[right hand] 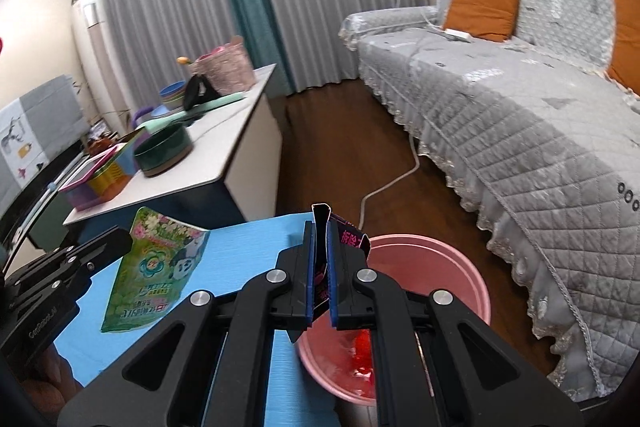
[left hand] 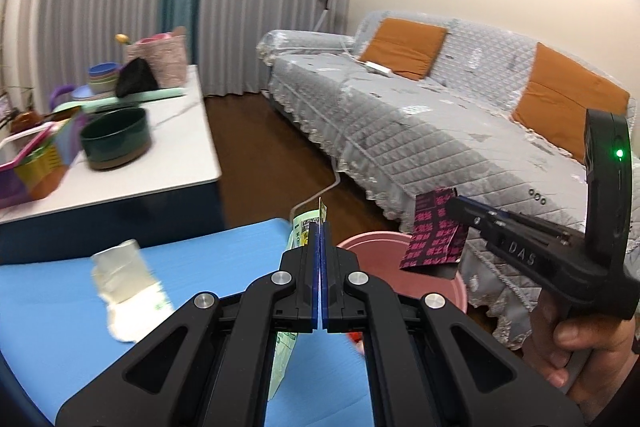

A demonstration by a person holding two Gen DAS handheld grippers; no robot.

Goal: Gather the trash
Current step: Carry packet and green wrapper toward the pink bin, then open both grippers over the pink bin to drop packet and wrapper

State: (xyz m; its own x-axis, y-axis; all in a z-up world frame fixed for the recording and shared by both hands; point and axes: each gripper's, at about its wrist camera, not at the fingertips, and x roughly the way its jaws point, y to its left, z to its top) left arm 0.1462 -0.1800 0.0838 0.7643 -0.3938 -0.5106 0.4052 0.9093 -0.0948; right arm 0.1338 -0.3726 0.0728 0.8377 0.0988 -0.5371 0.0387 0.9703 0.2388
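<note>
Over the blue mat (left hand: 60, 307), the left tool (left hand: 321, 227) was clamped on a green pouch (right hand: 156, 267), holding it edge-on and off the surface. Beside it, the right tool (right hand: 320, 227) was pinched on a black-and-pink wrapper (left hand: 434, 239) right at the near rim of the pink bucket (right hand: 440, 267), red scraps visible inside. One crumpled white wrapper (left hand: 124, 291) lay on the mat.

Blue mat (left hand: 60, 307) up front — one crumpled white wrapper (left hand: 124, 291) lying on it. Dark wood floor (right hand: 344, 163) beyond carries the pink bucket (right hand: 460, 267), just beside the mat's edge — white cable (right hand: 392, 183) trailing behind.
</note>
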